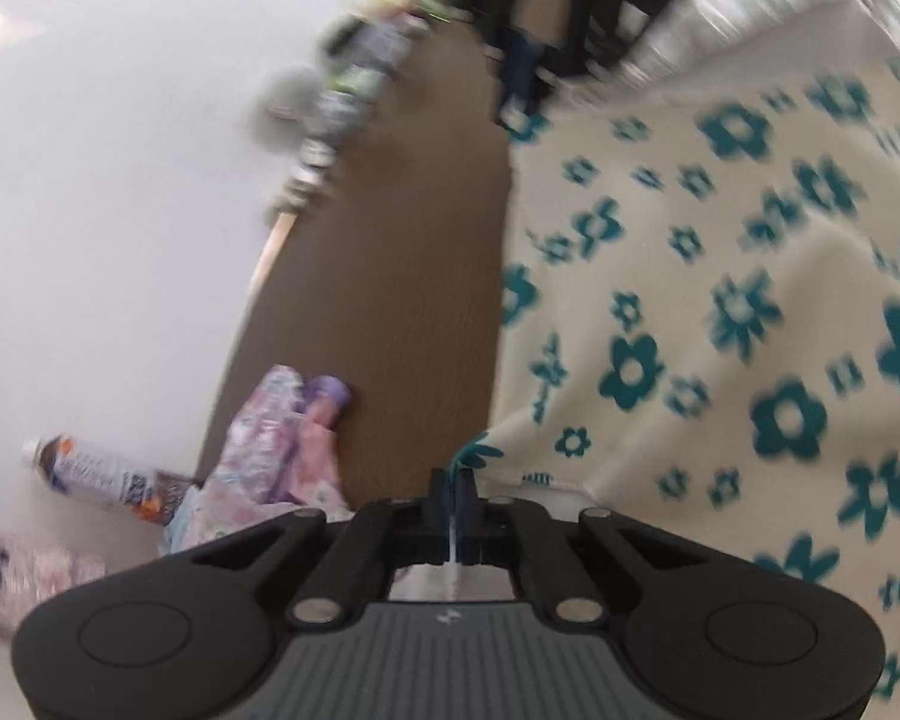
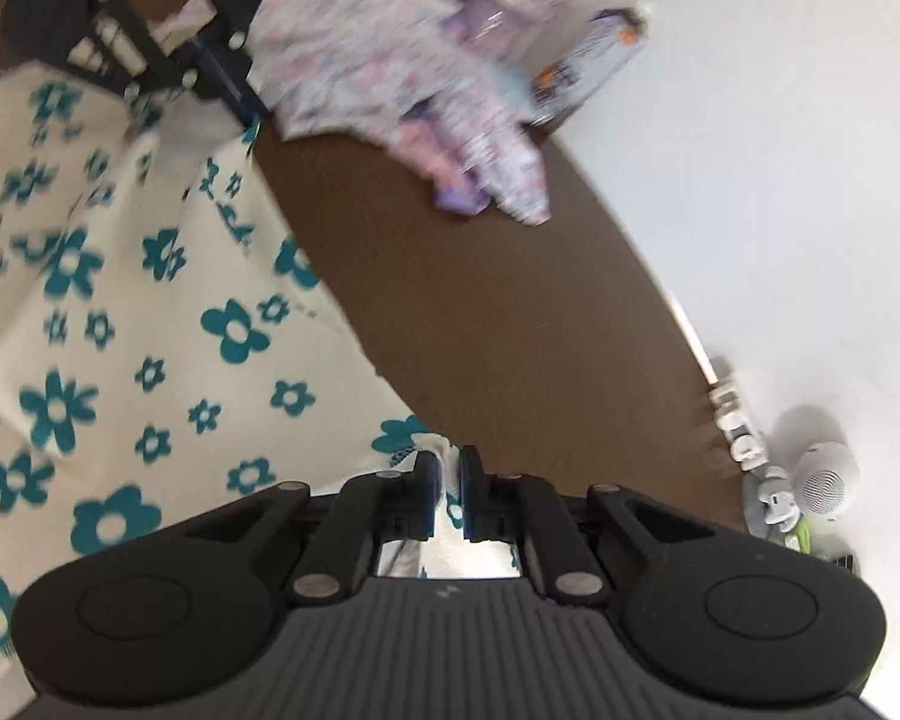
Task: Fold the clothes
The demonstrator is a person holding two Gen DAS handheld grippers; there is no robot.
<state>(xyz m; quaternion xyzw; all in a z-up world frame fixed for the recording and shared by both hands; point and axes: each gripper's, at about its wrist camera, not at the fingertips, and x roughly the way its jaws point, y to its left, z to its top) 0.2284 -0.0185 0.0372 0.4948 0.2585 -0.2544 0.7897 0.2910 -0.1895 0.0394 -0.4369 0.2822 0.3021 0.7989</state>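
2 grippers, your left gripper [image 1: 453, 483] and right gripper [image 2: 447, 468], are each clamped on an edge of the floral garment [image 1: 720, 312], which hangs toward 3 o'clock over the brown table [image 1: 390, 276], so keep it taut and level.

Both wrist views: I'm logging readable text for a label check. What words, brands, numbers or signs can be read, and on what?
No text can be read in either view.
Bottle by the wall: printed label, too blurred to read.
Left gripper body: a small pale emblem, no letters legible.
Right gripper body: the same small emblem, not legible.
Floral garment: teal flower print only, no words.
Pastel clothes: pattern blurred, no words legible.
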